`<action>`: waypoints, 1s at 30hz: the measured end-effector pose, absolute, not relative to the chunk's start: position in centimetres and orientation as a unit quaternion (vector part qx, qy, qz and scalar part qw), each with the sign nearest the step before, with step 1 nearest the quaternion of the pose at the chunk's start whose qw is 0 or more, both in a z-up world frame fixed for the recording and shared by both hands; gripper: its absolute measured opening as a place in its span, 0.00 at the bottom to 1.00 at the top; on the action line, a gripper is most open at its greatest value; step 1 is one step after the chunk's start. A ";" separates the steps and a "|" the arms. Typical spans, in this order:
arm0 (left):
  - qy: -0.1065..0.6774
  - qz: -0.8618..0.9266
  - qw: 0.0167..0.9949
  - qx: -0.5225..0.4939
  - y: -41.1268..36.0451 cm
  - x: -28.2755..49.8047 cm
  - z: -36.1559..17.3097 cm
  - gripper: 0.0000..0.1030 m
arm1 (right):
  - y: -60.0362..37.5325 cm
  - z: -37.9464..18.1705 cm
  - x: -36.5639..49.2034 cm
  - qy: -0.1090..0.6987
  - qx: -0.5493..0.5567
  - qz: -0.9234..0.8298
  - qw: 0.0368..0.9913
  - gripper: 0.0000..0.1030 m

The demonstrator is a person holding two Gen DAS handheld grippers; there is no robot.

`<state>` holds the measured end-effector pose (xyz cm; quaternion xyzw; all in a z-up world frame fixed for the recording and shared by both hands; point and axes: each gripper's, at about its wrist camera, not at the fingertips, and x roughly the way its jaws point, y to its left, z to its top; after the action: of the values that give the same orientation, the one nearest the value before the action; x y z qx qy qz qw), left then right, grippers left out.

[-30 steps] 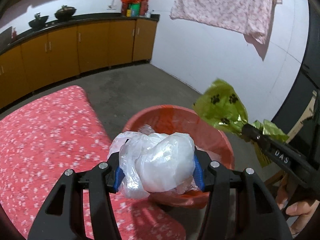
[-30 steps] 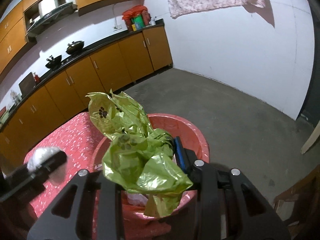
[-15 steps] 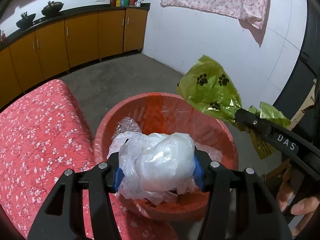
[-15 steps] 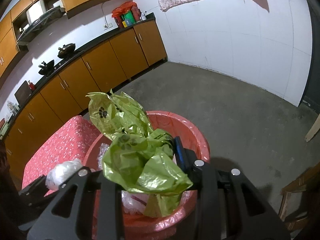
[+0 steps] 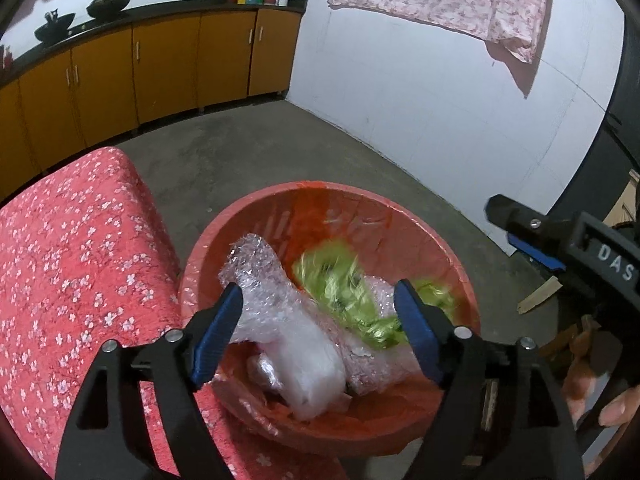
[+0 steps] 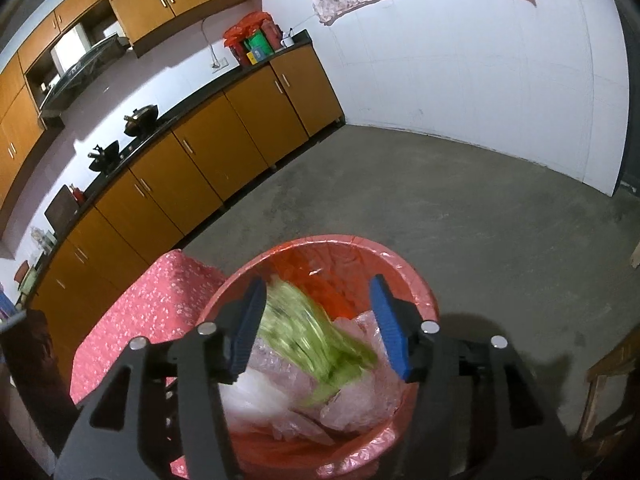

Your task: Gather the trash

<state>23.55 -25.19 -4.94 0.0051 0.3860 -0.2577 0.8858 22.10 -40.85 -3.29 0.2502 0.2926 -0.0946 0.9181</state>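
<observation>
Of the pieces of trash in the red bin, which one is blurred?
The green plastic bag; it is smeared with blur, while the clear bubble wrap roll and white plastic bag look sharp in the red bin.

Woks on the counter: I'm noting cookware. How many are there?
2: one wok with a lid, another wok to its left, both on the black counter. Others may be hidden.

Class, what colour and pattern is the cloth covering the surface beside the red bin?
Red cloth with small white flowers, clearest in the left wrist view.
</observation>
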 end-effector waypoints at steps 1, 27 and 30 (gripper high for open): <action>0.387 -0.256 0.886 0.003 -25.0 23.6 -4.9 0.80 | -40.9 -3.1 21.8 0.289 0.251 -0.098 0.919 0.58; 0.235 -0.071 0.969 0.016 -9.9 7.0 1.5 0.98 | -28.5 2.5 7.0 0.211 0.040 -0.104 0.971 0.96; 0.232 -0.058 0.971 0.008 -8.7 5.5 1.5 0.98 | -27.0 2.7 5.4 0.209 0.030 -0.097 0.973 0.96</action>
<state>5.53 -8.67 1.52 0.0080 0.2321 -0.0583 0.9709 5.45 -26.97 2.71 0.0301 0.2089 -0.0974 0.9726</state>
